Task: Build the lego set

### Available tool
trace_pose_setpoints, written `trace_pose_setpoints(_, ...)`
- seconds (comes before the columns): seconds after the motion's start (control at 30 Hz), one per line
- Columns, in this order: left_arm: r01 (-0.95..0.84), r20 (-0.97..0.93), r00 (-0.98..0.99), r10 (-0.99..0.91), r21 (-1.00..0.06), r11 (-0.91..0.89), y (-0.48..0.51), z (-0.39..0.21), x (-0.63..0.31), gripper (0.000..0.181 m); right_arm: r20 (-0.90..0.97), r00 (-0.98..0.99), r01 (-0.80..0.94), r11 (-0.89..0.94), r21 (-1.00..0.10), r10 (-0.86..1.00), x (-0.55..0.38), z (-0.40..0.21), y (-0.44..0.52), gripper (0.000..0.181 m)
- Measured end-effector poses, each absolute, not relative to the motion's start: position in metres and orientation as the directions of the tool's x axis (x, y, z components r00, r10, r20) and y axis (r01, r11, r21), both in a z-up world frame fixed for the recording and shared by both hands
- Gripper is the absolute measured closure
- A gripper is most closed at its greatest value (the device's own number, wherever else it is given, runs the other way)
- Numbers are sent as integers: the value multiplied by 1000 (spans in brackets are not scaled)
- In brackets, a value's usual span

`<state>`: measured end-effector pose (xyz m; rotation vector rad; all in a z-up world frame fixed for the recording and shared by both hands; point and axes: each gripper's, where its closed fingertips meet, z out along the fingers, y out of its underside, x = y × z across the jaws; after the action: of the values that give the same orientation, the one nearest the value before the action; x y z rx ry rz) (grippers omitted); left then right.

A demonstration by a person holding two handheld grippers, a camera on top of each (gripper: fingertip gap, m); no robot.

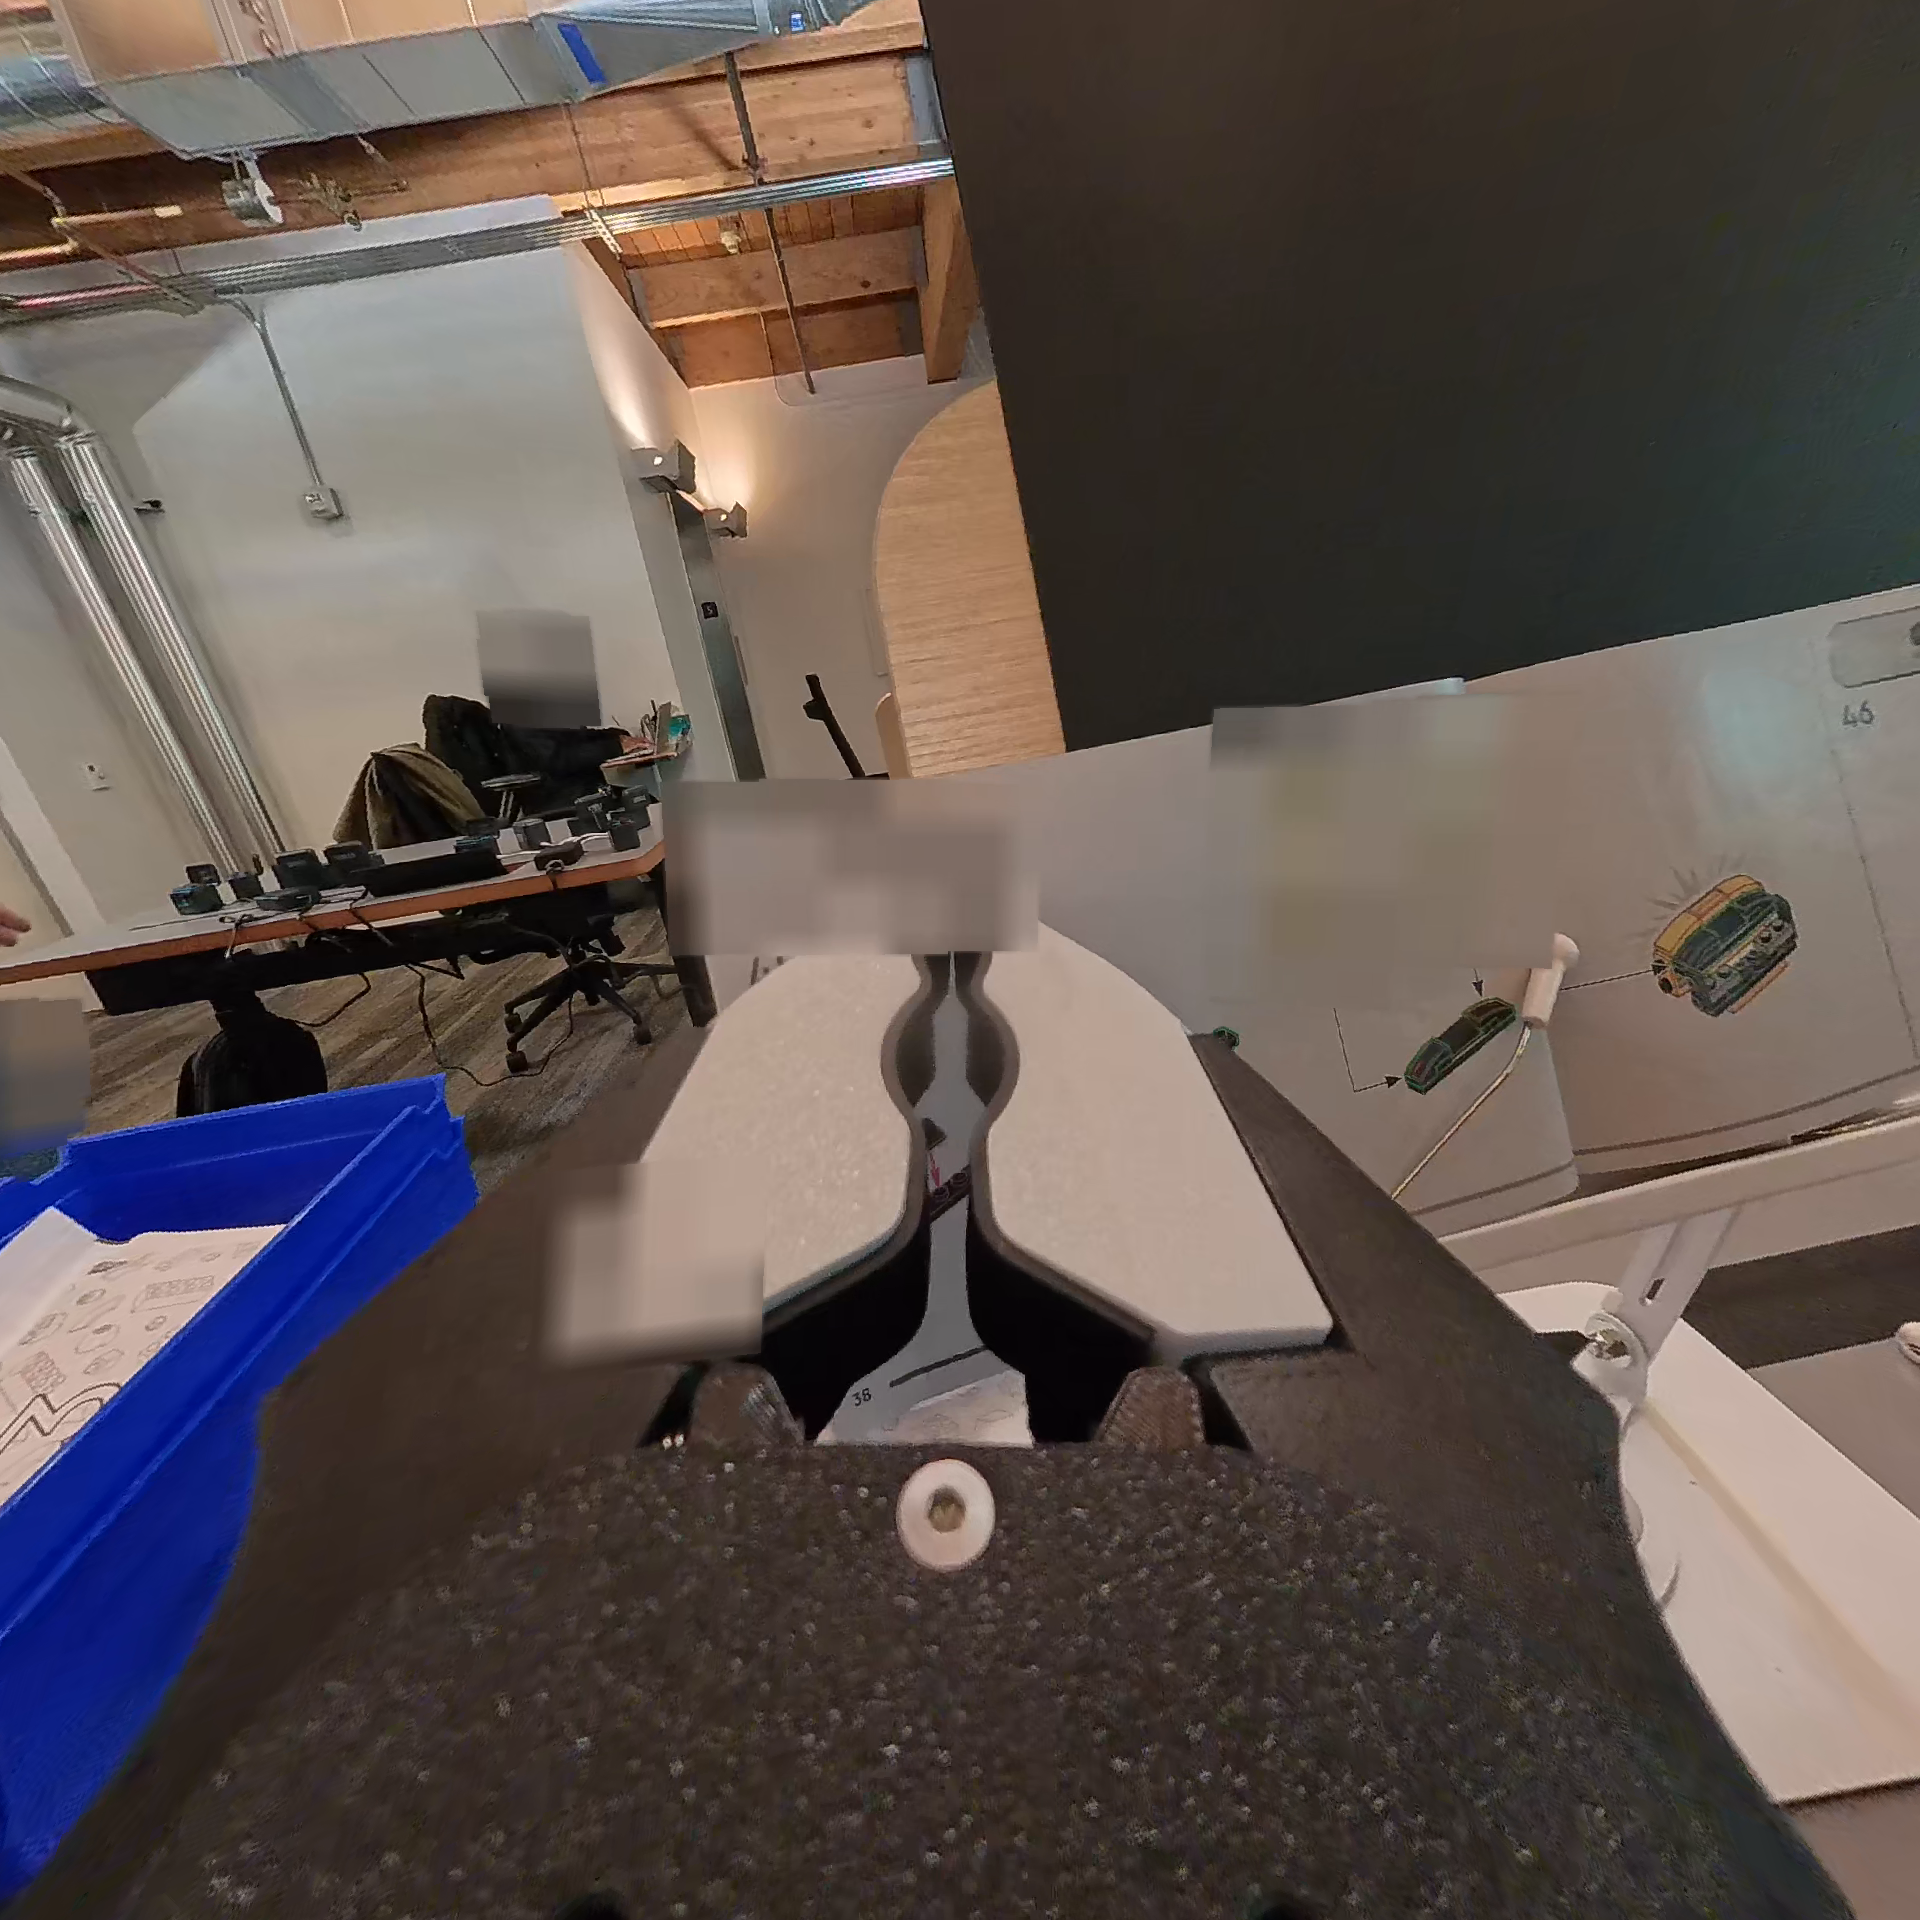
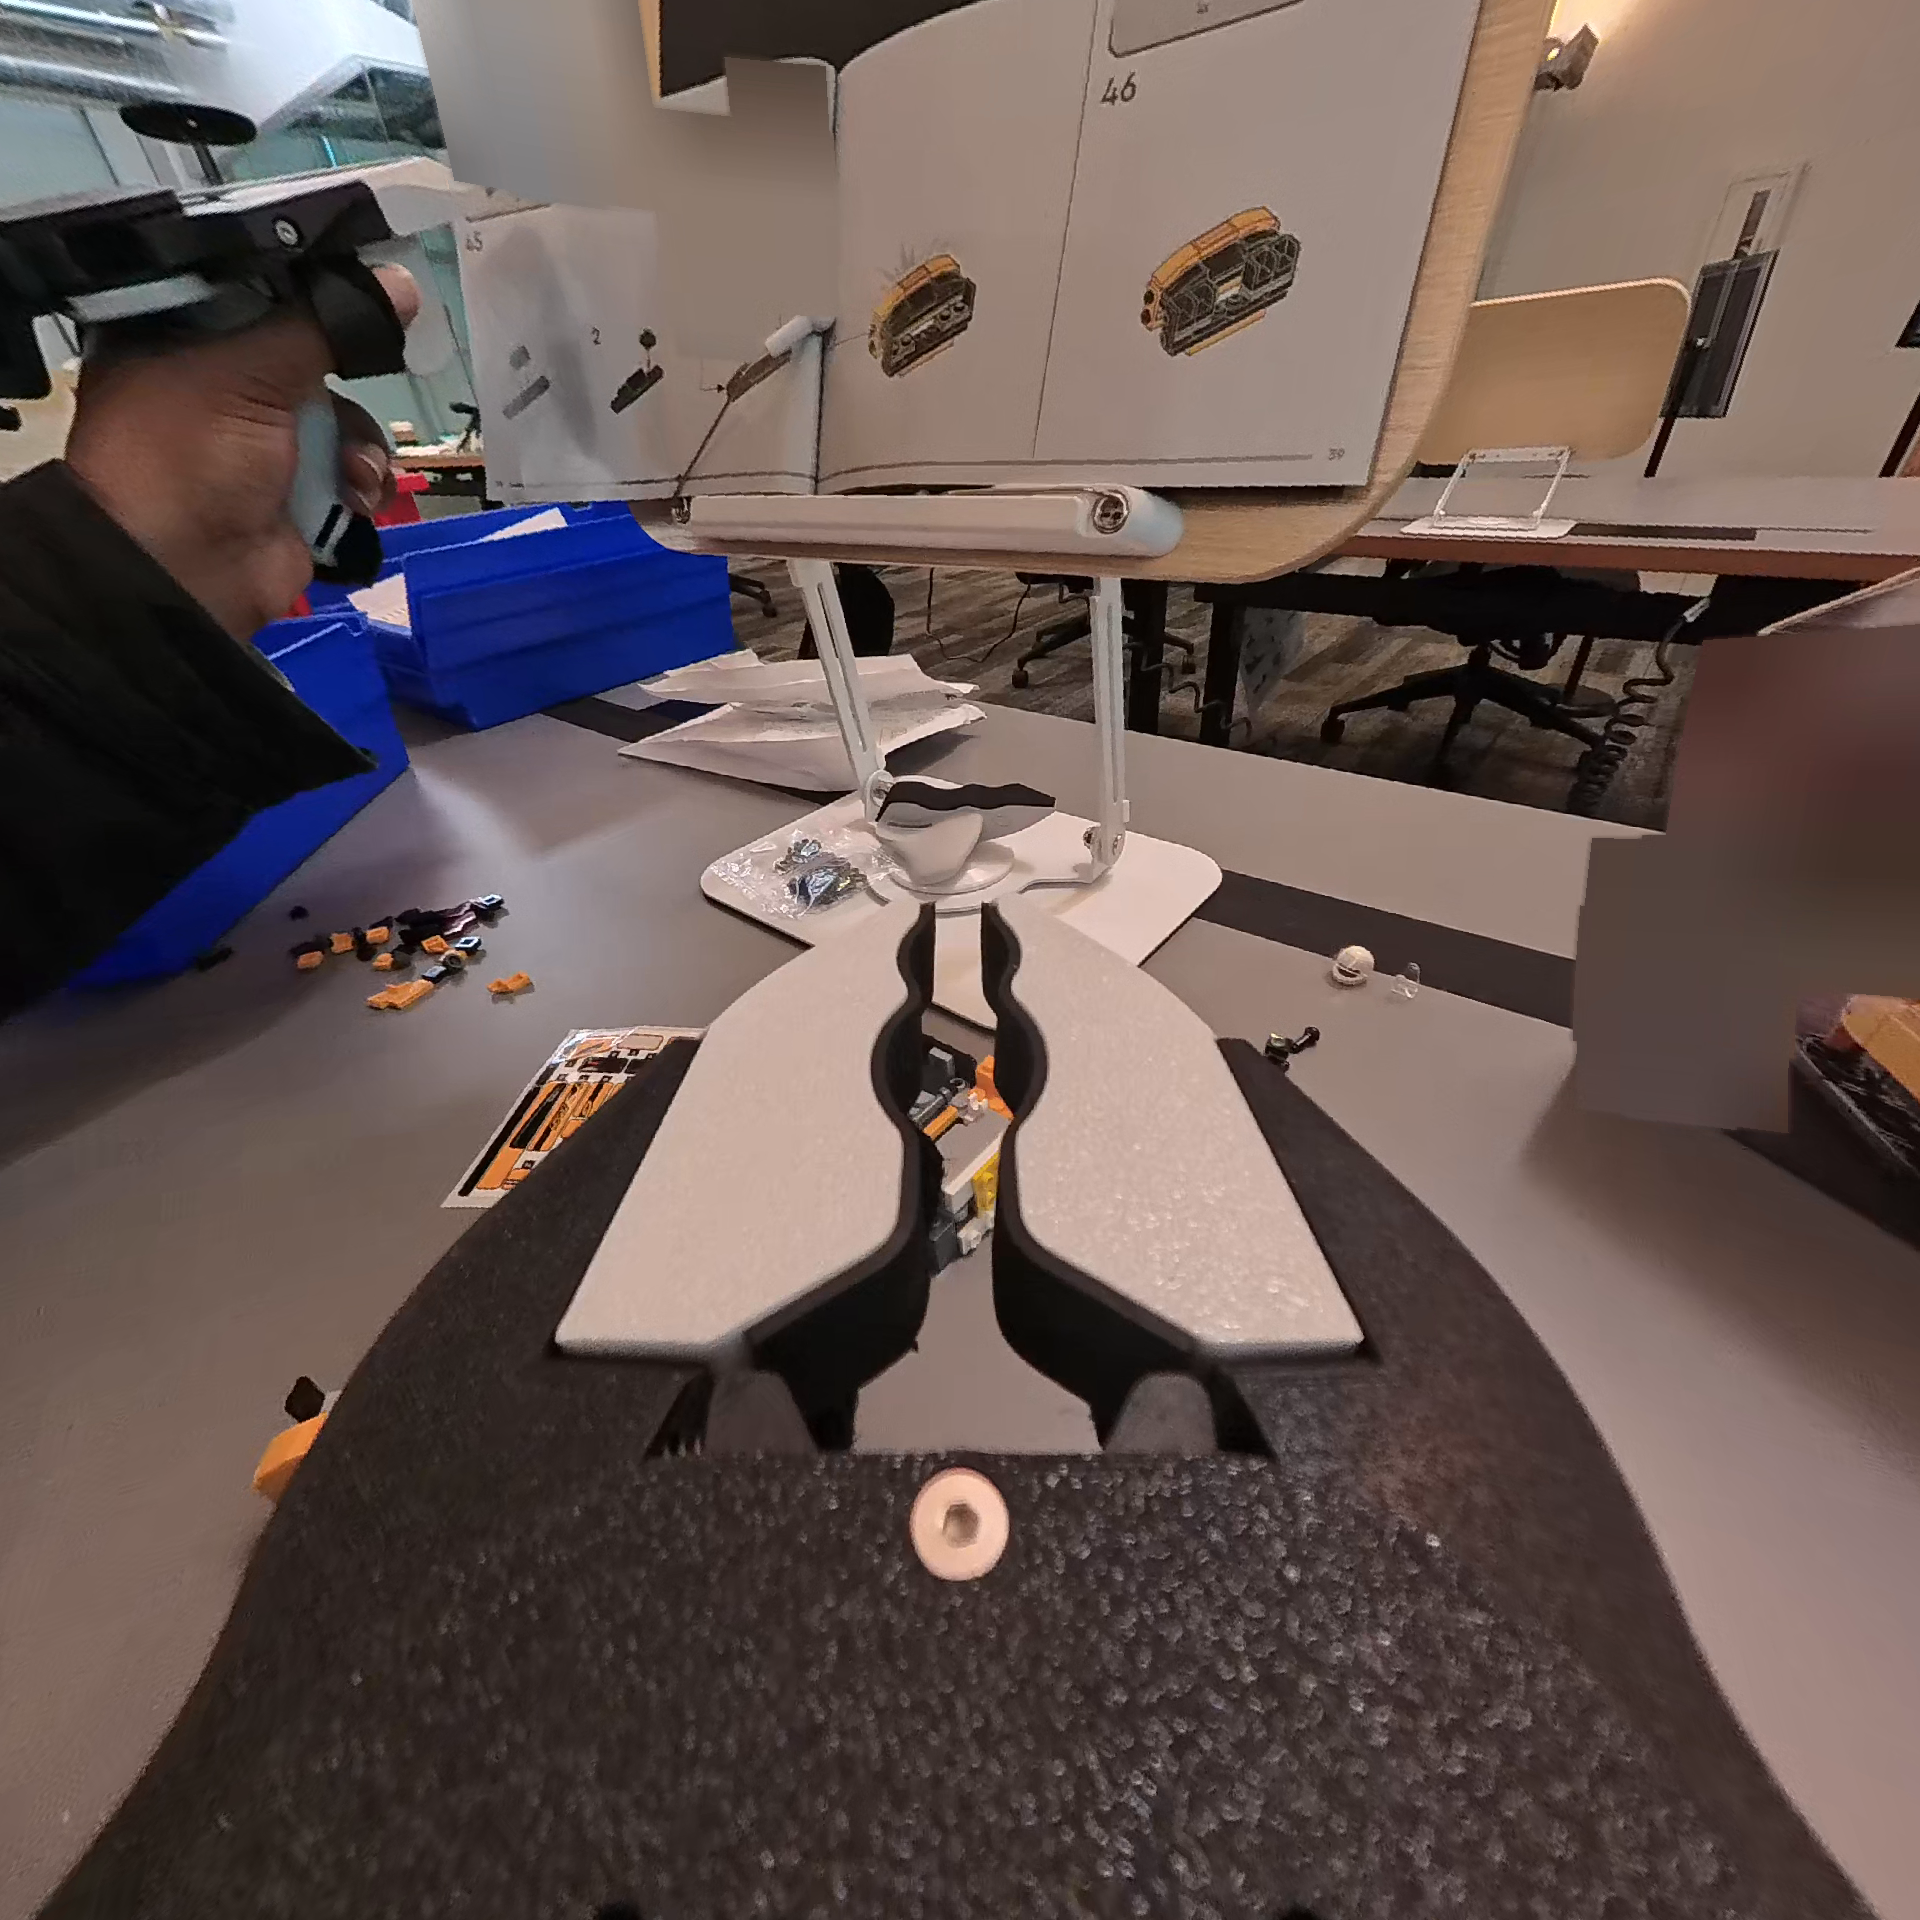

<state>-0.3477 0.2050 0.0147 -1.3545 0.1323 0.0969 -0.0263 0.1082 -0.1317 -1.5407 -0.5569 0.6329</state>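
Observation:
My right gripper [image 2: 956, 920] is shut on a small grey, yellow and orange lego assembly [image 2: 964, 1153], which is wedged between its fingers just above the grey table [image 2: 1403, 1195]. The open instruction booklet [image 2: 1195, 343] rests on a white stand [image 2: 1122, 883] straight ahead. My left gripper [image 1: 951, 966] is shut, with its tips against the booklet's left page [image 1: 1143, 831]; the page shows through the gap between the fingers. It also shows in the right wrist view [image 2: 208, 260], held by a hand at the upper left beside that page.
Loose orange and black lego pieces [image 2: 416, 945] lie at the left, with a sticker sheet [image 2: 561, 1112] nearer me. A clear bag of parts [image 2: 800, 868] sits on the stand's base. Blue bins [image 2: 561, 613] stand at the back left. A small white round piece [image 2: 1351, 964] lies at the right. My right fingertips sit around 35 cm from my left ones.

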Motion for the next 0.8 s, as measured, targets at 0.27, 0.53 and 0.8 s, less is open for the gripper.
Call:
trace_pose_setpoints(0.27,-154,-166,985,-52,-972,180,209,5,-332,181,-54,723,-16,-62,-998,688,-28,-132,107,173)
trace_pose_setpoints(0.53,-137,-132,991,37,-974,183,206,12,-364,181,-56,719,-15,-66,-998,693,-29,-133,106,173)
trace_pose_setpoints(0.8,-143,-132,989,68,-973,181,200,18,-386,181,-55,714,-13,-65,-998,698,-30,-133,105,174)
